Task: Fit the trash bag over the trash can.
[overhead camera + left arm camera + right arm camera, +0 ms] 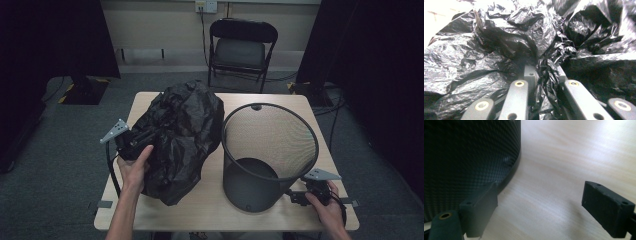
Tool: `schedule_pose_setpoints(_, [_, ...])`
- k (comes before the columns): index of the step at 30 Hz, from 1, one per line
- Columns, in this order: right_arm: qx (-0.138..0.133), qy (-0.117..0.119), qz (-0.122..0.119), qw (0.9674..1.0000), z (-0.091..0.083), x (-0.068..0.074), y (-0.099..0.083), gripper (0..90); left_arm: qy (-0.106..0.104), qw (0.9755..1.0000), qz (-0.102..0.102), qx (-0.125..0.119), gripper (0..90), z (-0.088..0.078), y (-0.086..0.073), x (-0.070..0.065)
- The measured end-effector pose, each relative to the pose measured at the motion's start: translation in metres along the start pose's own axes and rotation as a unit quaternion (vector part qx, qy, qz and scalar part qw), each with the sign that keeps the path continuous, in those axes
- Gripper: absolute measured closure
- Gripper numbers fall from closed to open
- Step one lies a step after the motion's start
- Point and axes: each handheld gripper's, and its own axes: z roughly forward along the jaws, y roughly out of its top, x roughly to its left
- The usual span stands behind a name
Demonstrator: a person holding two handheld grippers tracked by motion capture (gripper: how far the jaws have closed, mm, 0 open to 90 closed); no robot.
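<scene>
Crumpled glossy black bag [177, 140] bulges beside bin [265, 150].

a studio-like lab: black curtains [55, 40], folding chair [240, 47], floor cables [327, 107].

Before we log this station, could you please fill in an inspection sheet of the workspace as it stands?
Surface: light wooden table, bare around the things.
Job's things: crumpled black plastic bag at left; black mesh bin upright at right, with no liner seen in it.
Clutter: nothing seen.
Grippers: left tongs shut on a bunched fold of the bag; right tongs open, low over the table beside the bin's base, one jaw close to the mesh wall.
Cables: black cable trailing from the left tongs; more cables on the floor.
Surroundings: folding chair behind the table, grey carpet, dark curtains.
</scene>
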Motion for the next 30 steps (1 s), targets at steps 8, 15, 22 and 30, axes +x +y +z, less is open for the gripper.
schedule_pose_setpoints(8, [-0.034,0.006,0.007,0.9994,-0.014,0.004,0.001,13.3,-0.016,0.9992,0.004,-0.037,80.4,-0.013,0.022,-0.015])
schedule_pose_setpoints(15, [-0.059,0.010,0.022,0.9980,-0.018,0.002,0.002,15.3,-0.044,0.9973,0.021,-0.056,80.4,-0.018,0.035,-0.031])
schedule_pose_setpoints(22, [-0.070,0.021,0.022,0.9971,-0.019,0.004,0.003,15.6,-0.089,0.9921,0.034,-0.082,80.3,-0.030,0.054,-0.052])
schedule_pose_setpoints(30, [-0.077,0.028,0.018,0.9964,-0.015,0.005,0.006,15.4,-0.122,0.9860,0.074,-0.087,80.3,-0.032,0.065,-0.075])
